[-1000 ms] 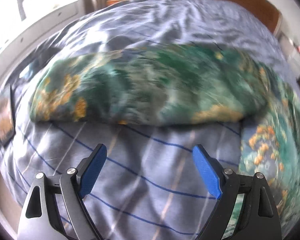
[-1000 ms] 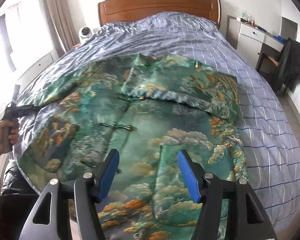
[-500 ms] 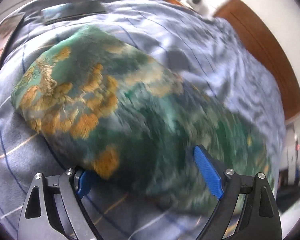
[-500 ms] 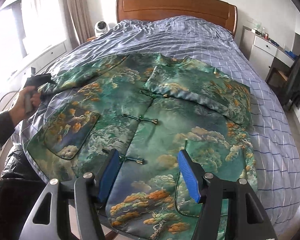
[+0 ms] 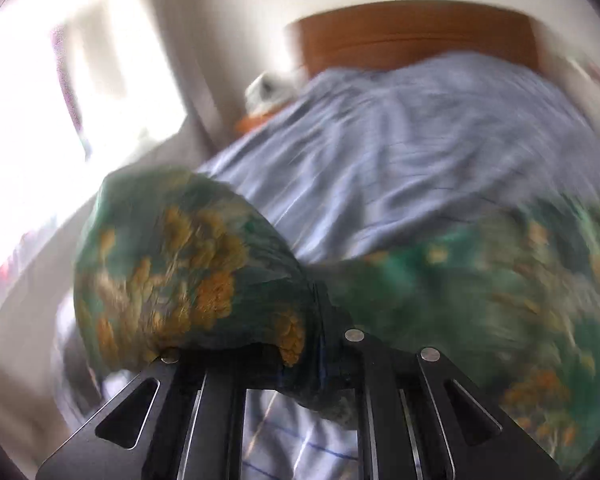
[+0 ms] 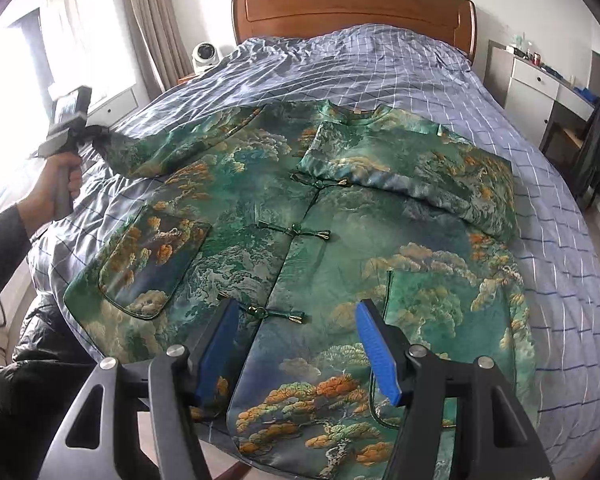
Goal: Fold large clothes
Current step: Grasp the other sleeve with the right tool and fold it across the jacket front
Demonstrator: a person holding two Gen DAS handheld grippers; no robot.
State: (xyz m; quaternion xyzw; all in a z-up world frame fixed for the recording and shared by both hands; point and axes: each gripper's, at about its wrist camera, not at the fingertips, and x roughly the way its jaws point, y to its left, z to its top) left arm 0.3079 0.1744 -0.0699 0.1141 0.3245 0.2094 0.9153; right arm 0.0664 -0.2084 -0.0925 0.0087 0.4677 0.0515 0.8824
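No text, label, brand, number or sign can be read in either view. The left wrist view is blurred by motion. In the right wrist view the small things on the white desk [image 6: 540, 76] are too small to read, and the green jacket [image 6: 300, 240] carries only a pattern.

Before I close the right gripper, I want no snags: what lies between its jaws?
In the right wrist view, the right gripper stands open over the jacket; between the jaws lie its front panel and the lowest knot button.
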